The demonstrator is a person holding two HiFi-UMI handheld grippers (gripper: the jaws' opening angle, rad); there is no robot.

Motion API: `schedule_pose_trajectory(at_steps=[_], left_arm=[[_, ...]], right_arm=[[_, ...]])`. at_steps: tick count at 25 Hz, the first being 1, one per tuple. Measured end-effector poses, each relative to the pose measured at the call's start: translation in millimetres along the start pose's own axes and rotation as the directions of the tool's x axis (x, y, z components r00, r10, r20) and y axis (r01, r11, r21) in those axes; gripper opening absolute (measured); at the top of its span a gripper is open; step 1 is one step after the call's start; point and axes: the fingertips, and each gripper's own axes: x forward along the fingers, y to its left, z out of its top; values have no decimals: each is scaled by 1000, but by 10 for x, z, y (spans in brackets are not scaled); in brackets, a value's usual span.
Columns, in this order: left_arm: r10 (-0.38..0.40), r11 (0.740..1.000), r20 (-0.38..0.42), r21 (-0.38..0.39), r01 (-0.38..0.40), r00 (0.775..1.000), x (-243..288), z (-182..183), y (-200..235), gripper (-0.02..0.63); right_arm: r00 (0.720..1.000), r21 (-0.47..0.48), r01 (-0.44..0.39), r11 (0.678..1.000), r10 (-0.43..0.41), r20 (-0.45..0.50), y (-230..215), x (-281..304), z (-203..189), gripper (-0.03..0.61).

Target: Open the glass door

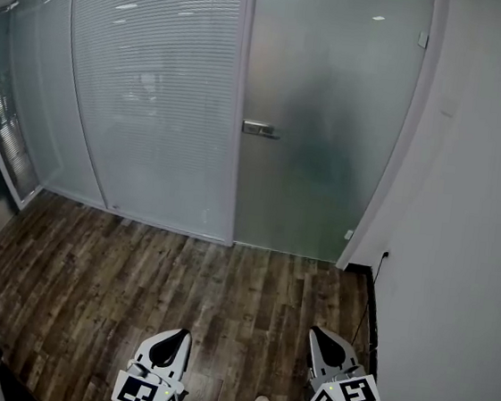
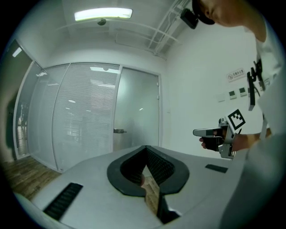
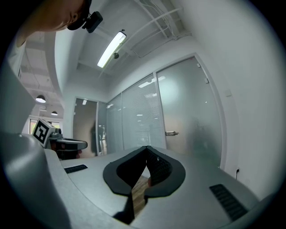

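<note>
1. My left gripper (image 1: 179, 338) and right gripper (image 1: 318, 338), low in the frame, both have jaws pressed together on nothing.
2. The glass door (image 1: 332, 115) stands shut at upper middle, well apart from me, with its handle (image 1: 260, 129) at its left edge.
3. Closed jaws may skid off that handle, which looks like a lever but is too small to be sure.

Bare floor (image 1: 179, 277) lies open up to the shut door (image 1: 334, 97), whose handle (image 1: 260, 130) juts out free. The wall (image 1: 473, 220) runs close beside the right claw (image 1: 316, 334); a glass partition (image 1: 155, 94) closes the left. A cable (image 1: 371, 294) hangs at the wall's foot.
</note>
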Motion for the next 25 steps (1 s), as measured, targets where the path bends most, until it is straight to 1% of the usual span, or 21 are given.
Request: schedule_pose_trajectory(at_steps=[6,12,18,25], left_arm=[[0,1000,-14,24,0,1000,739,122,-181,-2],[9,1000,-18,21,-8,1000,1292,210,-328,-2],[-6,999,-30,35,7,1000,1599,236,-396,-2],[-21,1000,-35,22,22,999,1924,183,-257,-2]], right_arm=[[1000,34,-5,999,5,1,-700,347,22,2],[1000,46,-31,998,30,7,-1212,612,50,2],[1000,67,-29,997,29,-7,-1469,747,-2,2],[1000,58,-21,998,22,-11,-1627,1015,-42,2]])
